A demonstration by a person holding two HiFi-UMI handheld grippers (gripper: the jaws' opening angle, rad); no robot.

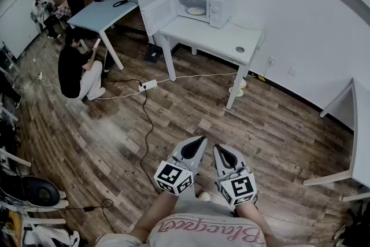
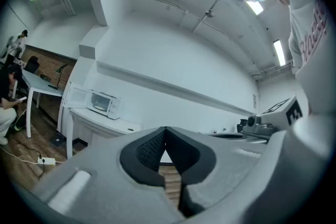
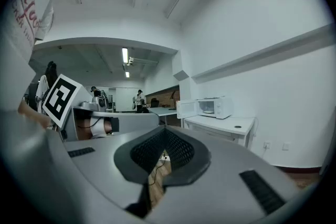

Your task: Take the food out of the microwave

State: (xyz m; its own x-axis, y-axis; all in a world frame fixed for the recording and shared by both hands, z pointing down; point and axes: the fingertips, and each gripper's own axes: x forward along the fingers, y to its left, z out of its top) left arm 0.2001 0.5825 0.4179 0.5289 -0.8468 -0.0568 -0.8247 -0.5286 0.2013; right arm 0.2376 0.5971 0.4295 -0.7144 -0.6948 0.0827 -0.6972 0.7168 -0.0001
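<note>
A white microwave [image 1: 205, 6] stands far off on a white table [image 1: 214, 37], its door [image 1: 157, 13] swung open to the left. Inside it lies a pale plate of food [image 1: 195, 10]. My left gripper [image 1: 193, 147] and right gripper [image 1: 222, 154] are held side by side low over the wooden floor, far from the table. Both are shut with nothing between the pads. The left gripper view has its shut tips [image 2: 166, 129] with the microwave [image 2: 104, 103] small at the left. In the right gripper view the shut tips [image 3: 165, 131] sit left of the microwave [image 3: 215, 107].
A person [image 1: 78, 69] crouches on the floor left of the table, next to a power strip [image 1: 147, 85] with trailing cables. A second table [image 1: 104, 11] stands at the back left, another white table [image 1: 358, 124] at the right. A small round object [image 1: 240, 49] lies on the microwave's table.
</note>
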